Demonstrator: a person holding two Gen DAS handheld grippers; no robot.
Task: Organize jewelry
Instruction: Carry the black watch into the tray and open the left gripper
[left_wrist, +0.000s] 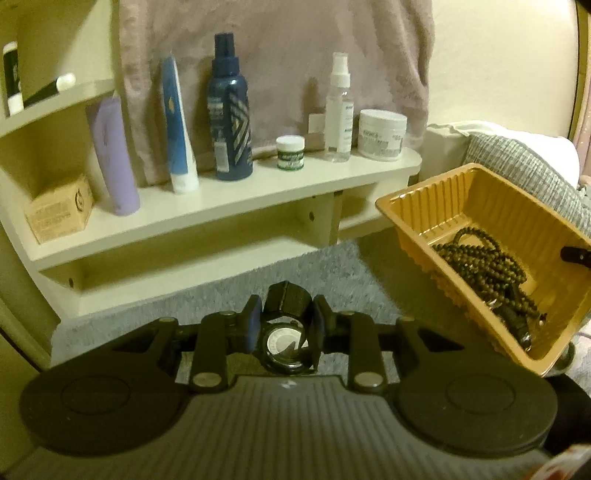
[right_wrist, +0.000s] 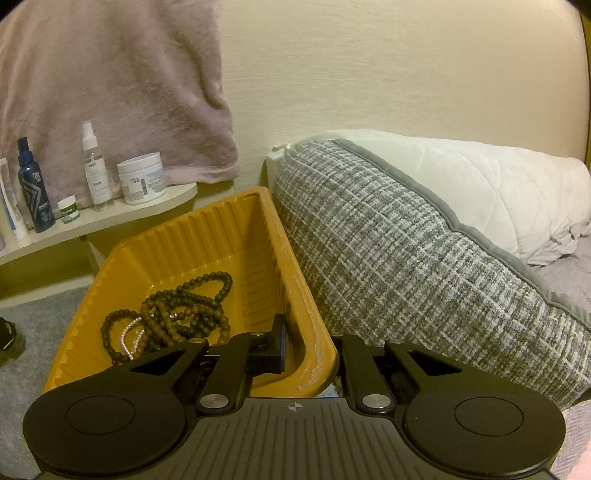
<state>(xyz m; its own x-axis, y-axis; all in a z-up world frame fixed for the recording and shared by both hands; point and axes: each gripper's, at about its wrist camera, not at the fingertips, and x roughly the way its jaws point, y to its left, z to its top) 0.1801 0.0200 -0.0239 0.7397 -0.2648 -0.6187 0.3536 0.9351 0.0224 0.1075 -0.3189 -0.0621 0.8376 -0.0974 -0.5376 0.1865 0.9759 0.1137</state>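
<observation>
A black wristwatch (left_wrist: 284, 334) with a round pale face sits between the blue pads of my left gripper (left_wrist: 284, 323), which is shut on it above the grey carpet. To its right an orange ribbed plastic tray (left_wrist: 491, 206) hangs tilted, and in it lies a tangle of dark bead necklaces (left_wrist: 484, 266). My right gripper (right_wrist: 310, 350) is shut on the tray's (right_wrist: 192, 240) near right wall, one finger inside and the other outside. The bead necklaces (right_wrist: 181, 310) and a thin silver chain (right_wrist: 131, 338) lie on the tray's floor.
A cream shelf (left_wrist: 229, 195) against the wall carries a blue spray bottle (left_wrist: 231, 110), a clear spray bottle (left_wrist: 338, 110), tubes, two white jars and a cardboard box (left_wrist: 59, 214). A pink towel (left_wrist: 277, 55) hangs behind. A grey woven pillow (right_wrist: 406, 258) presses against the tray's right side.
</observation>
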